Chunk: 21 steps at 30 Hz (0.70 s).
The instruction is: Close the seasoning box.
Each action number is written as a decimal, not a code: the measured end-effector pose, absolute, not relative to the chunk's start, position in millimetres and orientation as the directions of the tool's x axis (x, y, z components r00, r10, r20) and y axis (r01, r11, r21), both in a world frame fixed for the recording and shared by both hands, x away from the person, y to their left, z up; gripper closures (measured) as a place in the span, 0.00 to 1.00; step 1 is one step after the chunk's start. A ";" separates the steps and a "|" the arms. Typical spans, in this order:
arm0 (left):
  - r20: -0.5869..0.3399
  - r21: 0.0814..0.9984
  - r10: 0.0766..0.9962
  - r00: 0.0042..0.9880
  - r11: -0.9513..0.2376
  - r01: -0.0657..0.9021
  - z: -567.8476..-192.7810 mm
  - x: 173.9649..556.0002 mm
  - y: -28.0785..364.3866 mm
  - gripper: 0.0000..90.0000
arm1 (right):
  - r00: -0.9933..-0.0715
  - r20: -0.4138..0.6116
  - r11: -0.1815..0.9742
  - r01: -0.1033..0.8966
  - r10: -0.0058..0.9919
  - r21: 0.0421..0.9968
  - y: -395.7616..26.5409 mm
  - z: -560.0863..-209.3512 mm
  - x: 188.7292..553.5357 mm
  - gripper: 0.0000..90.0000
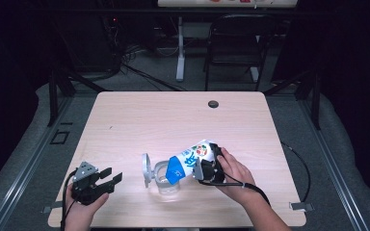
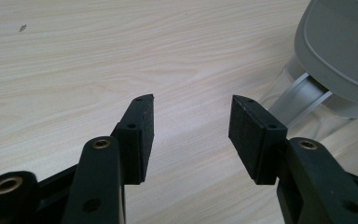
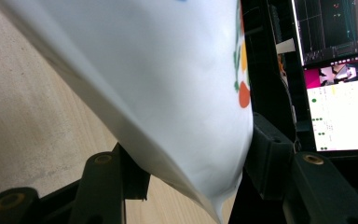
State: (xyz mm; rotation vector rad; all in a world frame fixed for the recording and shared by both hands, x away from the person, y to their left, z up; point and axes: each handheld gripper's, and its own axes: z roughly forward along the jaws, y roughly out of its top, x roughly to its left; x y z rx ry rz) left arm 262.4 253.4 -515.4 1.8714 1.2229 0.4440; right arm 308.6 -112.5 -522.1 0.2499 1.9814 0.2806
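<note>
Spanning the scene, a pale wooden table. Lying tilted above its near middle, a white and blue pouch, blue end dipping over the mouth of a clear jar with a grey lid flipped up at its left. Clamping the pouch's white end, the right gripper, one black pad pressing each side of the bag, the pouch running up and away between them in the right gripper view. Resting well left of the jar, the left gripper, pads standing apart with bare wood between them, grasping nothing.
</note>
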 end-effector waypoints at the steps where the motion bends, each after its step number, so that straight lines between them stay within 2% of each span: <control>1: -0.141 0.795 0.875 0.464 -0.179 0.579 -515.5 262.5 253.5 0.57 | -0.410 -0.861 0.950 0.047 0.300 0.308 -112.4 -522.3 308.8 0.54; 21: -0.145 0.798 0.874 0.463 -0.173 0.577 -515.0 262.4 253.2 0.57 | -0.397 -0.877 0.959 0.031 0.270 0.281 -110.8 -519.0 309.0 0.54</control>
